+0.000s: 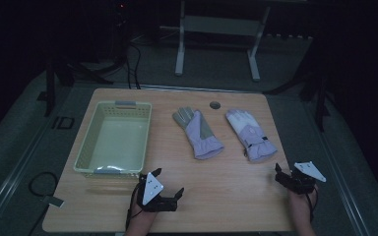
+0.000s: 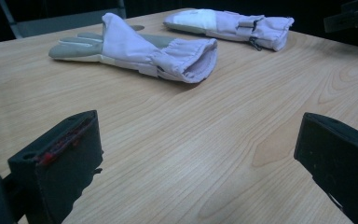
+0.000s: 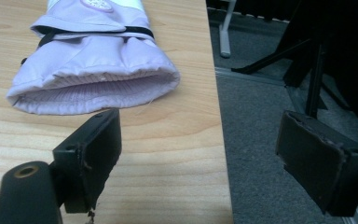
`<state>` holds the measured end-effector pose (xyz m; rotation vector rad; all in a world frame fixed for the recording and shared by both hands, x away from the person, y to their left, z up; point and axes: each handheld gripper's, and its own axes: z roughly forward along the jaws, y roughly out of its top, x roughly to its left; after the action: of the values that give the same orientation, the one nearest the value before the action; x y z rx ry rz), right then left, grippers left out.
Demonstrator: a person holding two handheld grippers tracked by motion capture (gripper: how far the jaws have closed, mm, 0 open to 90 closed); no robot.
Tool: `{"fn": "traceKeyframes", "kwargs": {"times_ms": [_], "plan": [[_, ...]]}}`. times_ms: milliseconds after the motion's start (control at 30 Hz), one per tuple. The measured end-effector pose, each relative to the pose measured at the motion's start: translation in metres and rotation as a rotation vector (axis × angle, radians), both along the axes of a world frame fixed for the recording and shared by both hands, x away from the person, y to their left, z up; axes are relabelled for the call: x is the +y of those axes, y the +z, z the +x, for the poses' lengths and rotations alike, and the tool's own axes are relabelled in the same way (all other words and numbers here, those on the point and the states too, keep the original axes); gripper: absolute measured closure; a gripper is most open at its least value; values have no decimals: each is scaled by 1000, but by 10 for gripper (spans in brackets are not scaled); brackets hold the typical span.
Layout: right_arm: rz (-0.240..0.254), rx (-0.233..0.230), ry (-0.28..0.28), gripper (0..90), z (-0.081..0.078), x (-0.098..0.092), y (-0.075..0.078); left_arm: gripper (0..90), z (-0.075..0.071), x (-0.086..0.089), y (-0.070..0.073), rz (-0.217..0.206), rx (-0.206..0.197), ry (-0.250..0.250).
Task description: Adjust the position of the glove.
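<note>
Your left gripper (image 1: 169, 188) sits at about 7 o'clock on the table (image 1: 226, 196), just off the near right corner of the basket (image 1: 113, 138), and its jaws stand wide apart with nothing between them; in the left gripper view only bare wood lies between the two black jaws. Your right gripper (image 1: 286, 176) is at about 4 o'clock, near the table's right edge, and its jaws are also spread wide and hold nothing. The two lilac gloves lie side by side past the middle of the table, cuffs toward you and fingers pointing away. The left glove (image 1: 198, 132) lies at about 12 o'clock, with grey fingers and a grey patch showing, well apart from your left gripper. The right glove (image 1: 251, 134) lies at about 2 o'clock, with a white patch over the fingers and a dark strap near the cuff. In the right gripper view, its open cuff (image 3: 93, 91) lies just beyond your right gripper's left-hand jaw, close to it, though you cannot tell whether they touch. The basket stands at about 10 o'clock, and a small round hole (image 1: 215, 104) sits in the table's far edge between the gloves.
</note>
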<state>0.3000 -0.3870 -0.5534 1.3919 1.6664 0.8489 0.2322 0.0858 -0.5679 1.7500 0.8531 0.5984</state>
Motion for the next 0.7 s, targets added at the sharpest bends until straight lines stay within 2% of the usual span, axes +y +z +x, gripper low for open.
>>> {"fn": "traceKeyframes", "kwargs": {"times_ms": [67, 467, 500, 533, 567, 667, 700], "plan": [[19, 7, 18, 136, 1, -2, 0, 7, 0, 0, 0, 0, 0, 0], [14, 51, 30, 127, 3, -2, 3, 7, 0, 0, 0, 0, -4, -5], [5, 47, 31, 127, 5, -2, 10, 7, 0, 0, 0, 1, -4, -7], [5, 47, 31, 127, 5, -2, 10, 7, 0, 0, 0, 1, -4, -7], [-15, 52, 33, 120, 7, -2, 16, 7, 0, 0, 0, 3, -4, -8], [-24, 71, 46, 116, 10, -1, 21, 7, 0, 0, 0, 3, -4, -9], [-33, 77, 59, 138, 12, 1, 28, 7, 0, 0, 0, 3, -4, -8]]}}
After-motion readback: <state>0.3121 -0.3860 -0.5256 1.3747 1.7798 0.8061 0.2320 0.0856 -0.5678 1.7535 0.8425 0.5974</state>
